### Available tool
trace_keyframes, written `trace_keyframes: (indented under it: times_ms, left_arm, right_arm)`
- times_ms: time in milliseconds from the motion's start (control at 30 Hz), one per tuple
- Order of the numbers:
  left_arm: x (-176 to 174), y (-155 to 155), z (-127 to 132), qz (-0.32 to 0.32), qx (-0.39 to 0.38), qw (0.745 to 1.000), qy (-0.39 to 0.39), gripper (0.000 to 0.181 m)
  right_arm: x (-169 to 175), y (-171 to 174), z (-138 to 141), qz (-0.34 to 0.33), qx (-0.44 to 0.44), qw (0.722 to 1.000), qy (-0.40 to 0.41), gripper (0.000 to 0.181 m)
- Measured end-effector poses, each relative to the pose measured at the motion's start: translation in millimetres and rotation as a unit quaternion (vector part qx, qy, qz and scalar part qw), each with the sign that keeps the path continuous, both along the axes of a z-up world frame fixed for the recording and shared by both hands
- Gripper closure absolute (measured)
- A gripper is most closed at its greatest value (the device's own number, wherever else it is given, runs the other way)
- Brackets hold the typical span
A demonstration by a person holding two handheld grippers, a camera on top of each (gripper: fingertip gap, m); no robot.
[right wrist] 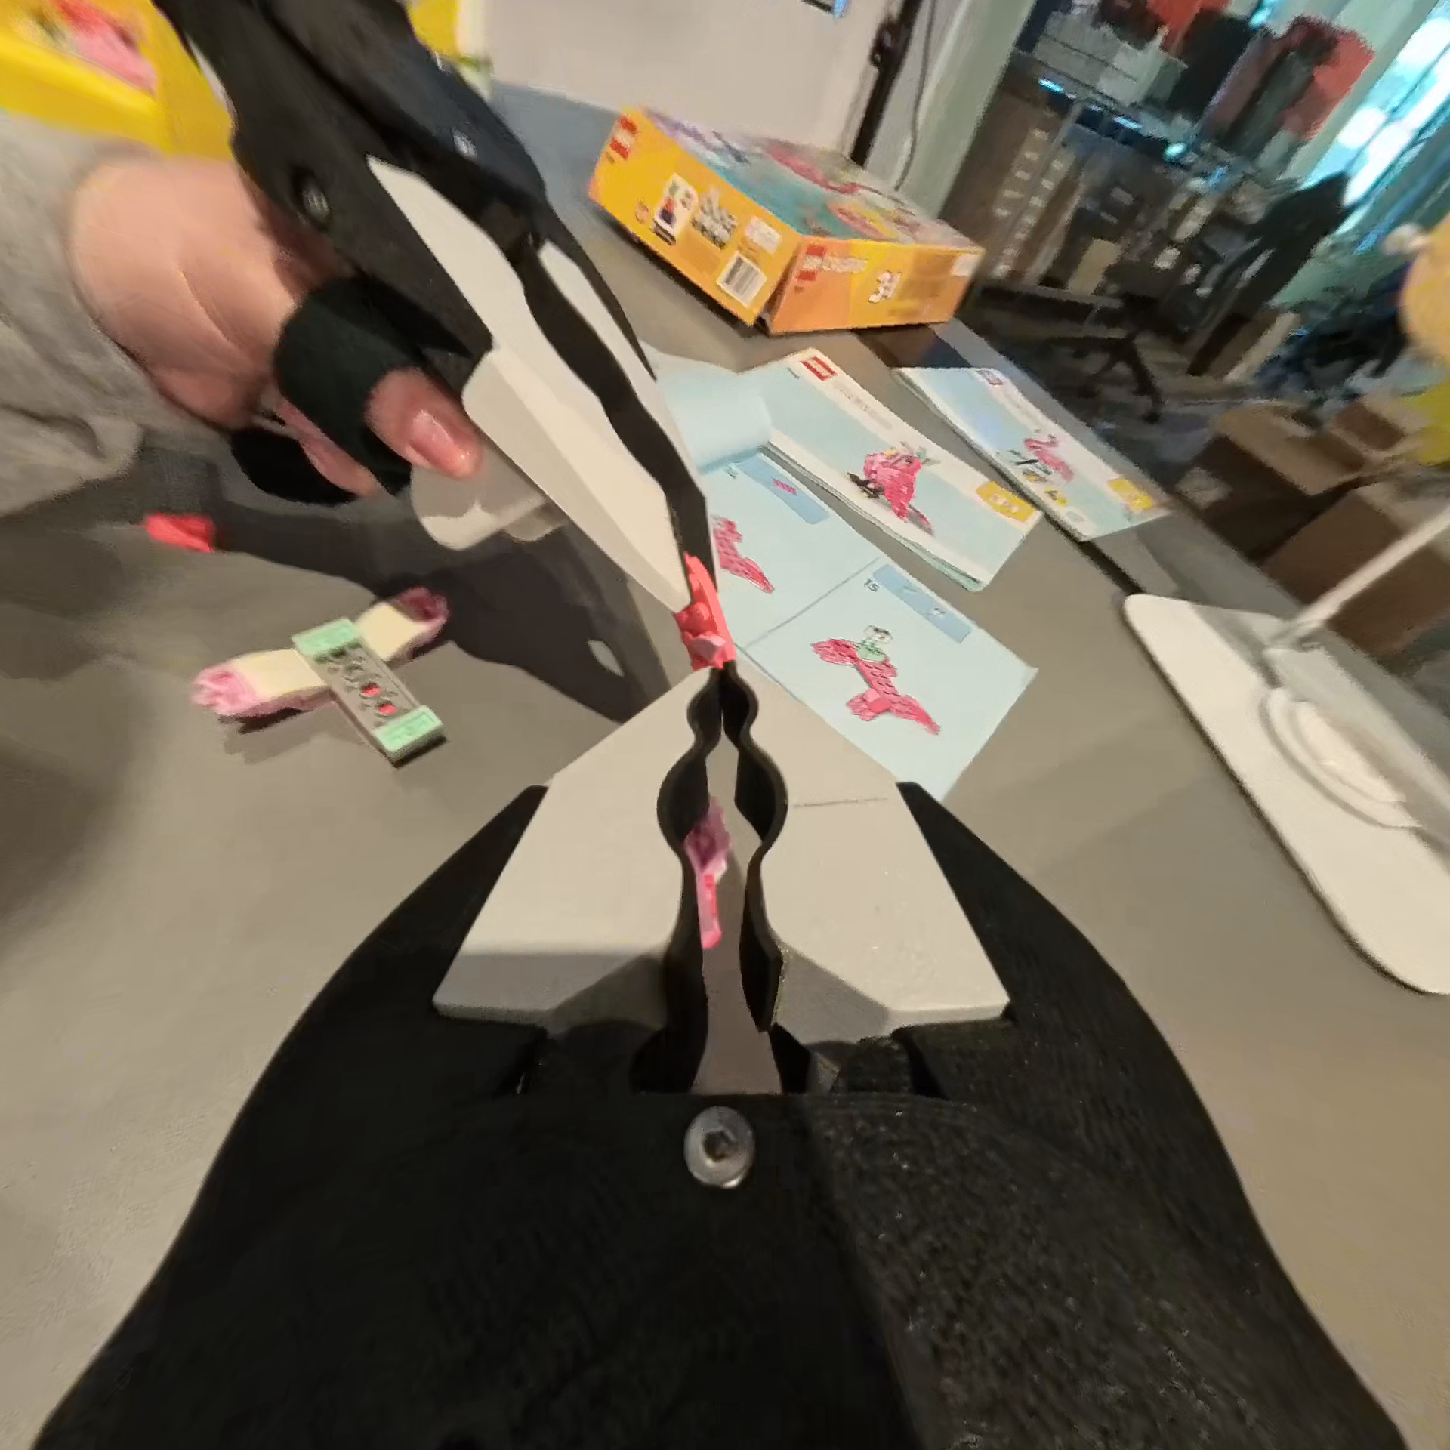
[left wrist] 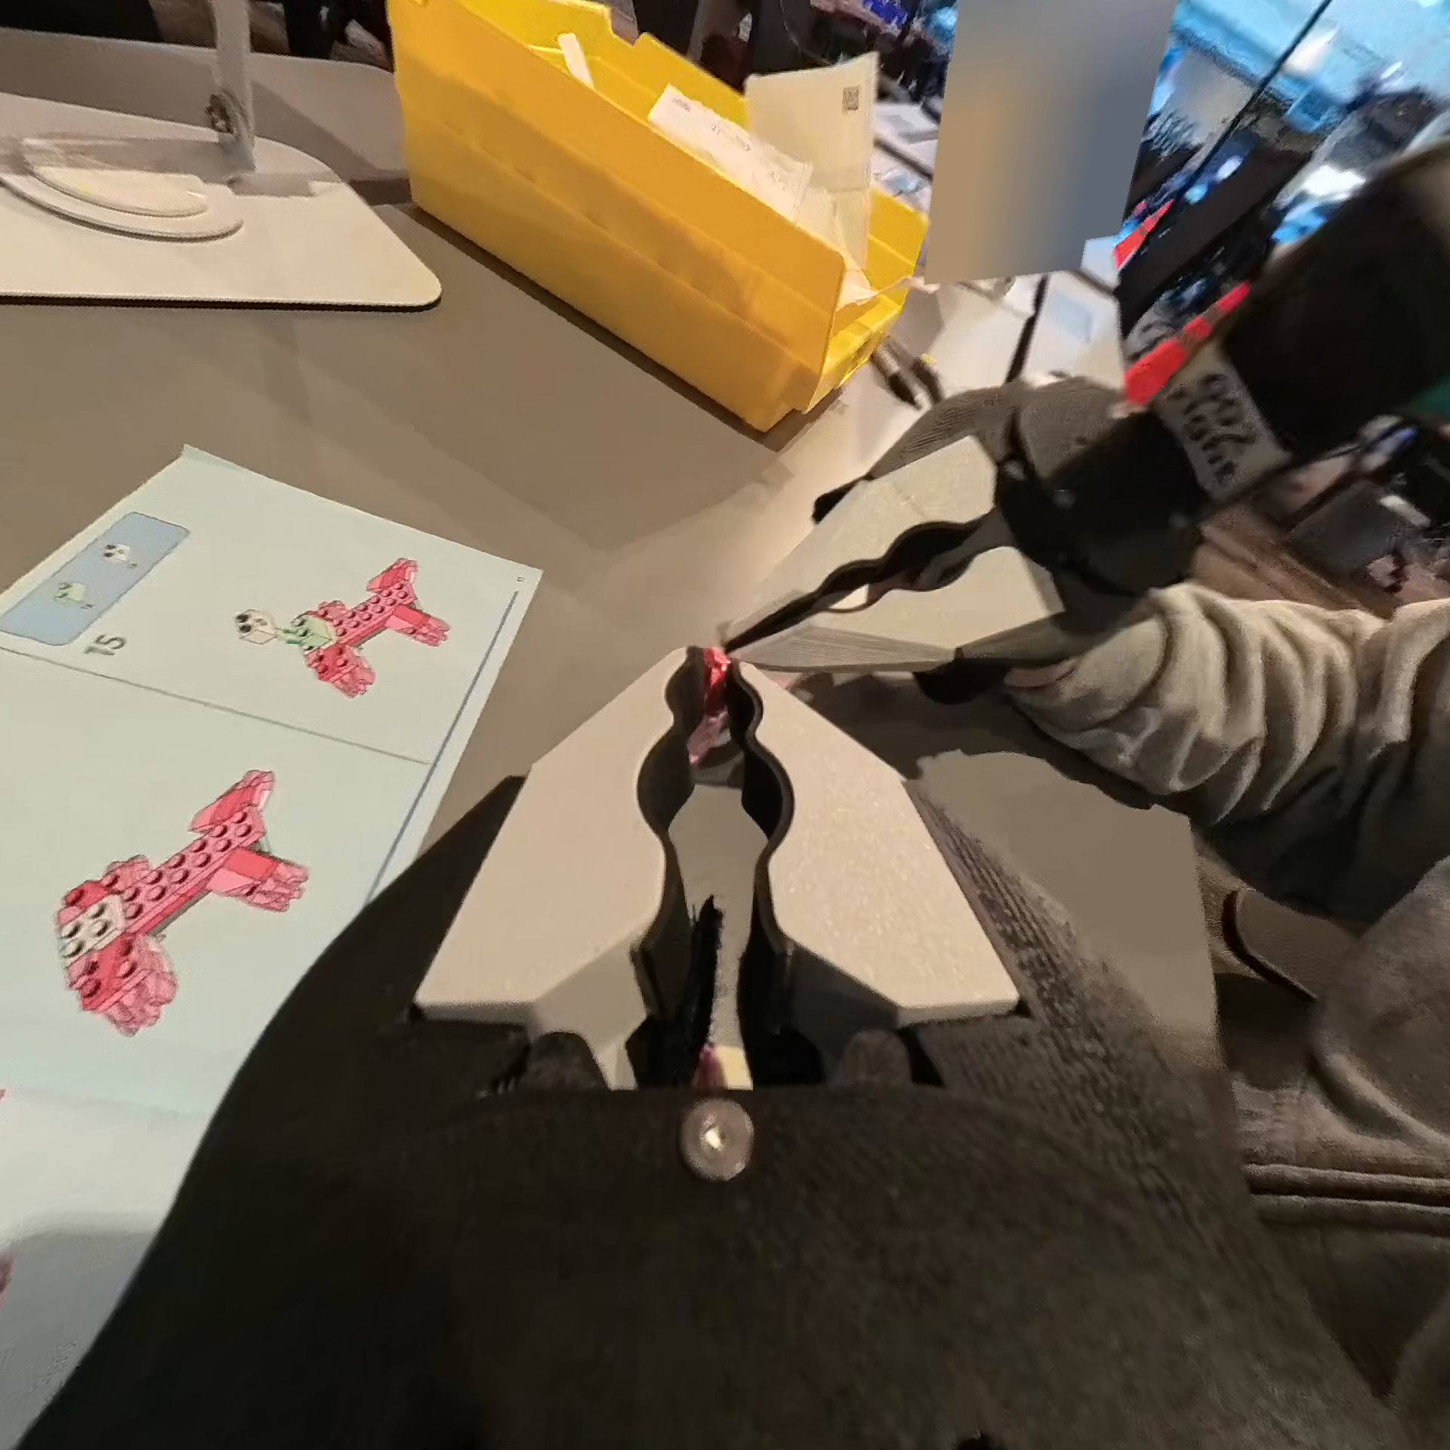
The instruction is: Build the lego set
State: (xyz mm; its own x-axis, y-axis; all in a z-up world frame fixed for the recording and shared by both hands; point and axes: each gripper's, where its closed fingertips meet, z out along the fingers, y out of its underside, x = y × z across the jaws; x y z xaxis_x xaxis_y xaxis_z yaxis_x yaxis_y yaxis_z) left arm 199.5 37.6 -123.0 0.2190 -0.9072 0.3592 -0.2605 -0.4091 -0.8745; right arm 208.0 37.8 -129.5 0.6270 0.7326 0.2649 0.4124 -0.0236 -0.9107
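My left gripper (left wrist: 708,667) is shut on a small pink-red lego piece (left wrist: 714,684) and holds it above the table. In the right wrist view the left gripper (right wrist: 690,577) reaches in from the upper left, and the piece (right wrist: 701,620) sticks out below its tips. My right gripper (right wrist: 719,683) is shut, with its tips right against the lower end of that piece. In the left wrist view the right gripper (left wrist: 730,645) comes in from the right, its tips closed at the piece. A partly built model (right wrist: 322,675) of a grey plate, green tiles and white and pink wings lies on the table at the left.
An open instruction booklet (left wrist: 196,706) lies left of the grippers and shows in the right wrist view (right wrist: 879,651) too. A yellow bin (left wrist: 628,220) stands at the back. A lego box (right wrist: 785,227) and more booklets (right wrist: 1043,455) lie farther off. A white stand base (right wrist: 1295,745) sits at the right. A pink piece (right wrist: 710,863) shows through the gap between my right fingers. My left and right fingertips are right by each other.
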Motion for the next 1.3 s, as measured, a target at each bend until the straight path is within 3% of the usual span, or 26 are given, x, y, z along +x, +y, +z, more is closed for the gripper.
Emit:
trace_keyframes:
  times_ms: [67, 167, 333, 600, 833, 967, 1033, 1067, 1200, 1300]
  left_arm:
    - [2.0, -3.4, 7.6, -0.010, -0.030, 0.999, -0.032, 0.177]
    - [3.2, -2.5, 6.4, -0.003, -0.040, 0.998, -0.039, 0.177]
    - [4.8, -2.5, 5.8, 0.000, -0.068, 0.996, -0.055, 0.177]
    - [5.4, -3.2, 11.6, -0.006, -0.141, 0.985, -0.101, 0.176]
    - [0.8, 6.3, 12.1, 0.019, -0.141, 0.984, -0.109, 0.178]
    - [2.9, 5.1, 6.7, 0.019, -0.143, 0.985, -0.099, 0.177]
    - [3.6, 3.9, 8.3, 0.016, -0.141, 0.985, -0.100, 0.178]
    - [3.8, 3.3, 9.3, 0.015, -0.143, 0.984, -0.103, 0.177]
    - [5.7, 0.4, 9.8, 0.008, -0.161, 0.980, -0.113, 0.177]
    - [5.5, -0.7, 9.6, 0.002, -0.164, 0.980, -0.113, 0.177]
  right_arm:
    - [1.3, 0.3, 1.6, 0.007, -0.023, 0.999, 0.032, 0.181]
    - [3.1, 1.8, 8.7, -0.001, 0.023, 0.999, 0.024, 0.181]
    - [-3.8, -1.7, 6.3, -0.003, 0.116, 0.990, -0.079, 0.169]
    - [-3.8, 0.7, 6.6, -0.029, 0.188, 0.969, -0.160, 0.170]
    - [-3.1, 2.0, 11.9, -0.058, 0.257, 0.936, -0.234, 0.181]
    - [-7.3, 2.8, 12.1, -0.057, 0.241, 0.948, -0.202, 0.181]
    - [-5.3, 5.9, 7.0, -0.055, 0.210, 0.957, -0.191, 0.155]
    - [-4.9, 7.3, 3.8, -0.054, 0.197, 0.960, -0.189, 0.151]
    - [-6.1, 8.1, 2.6, -0.057, 0.216, 0.952, -0.211, 0.165]
    - [-5.8, 7.5, 2.5, -0.058, 0.216, 0.950, -0.218, 0.166]
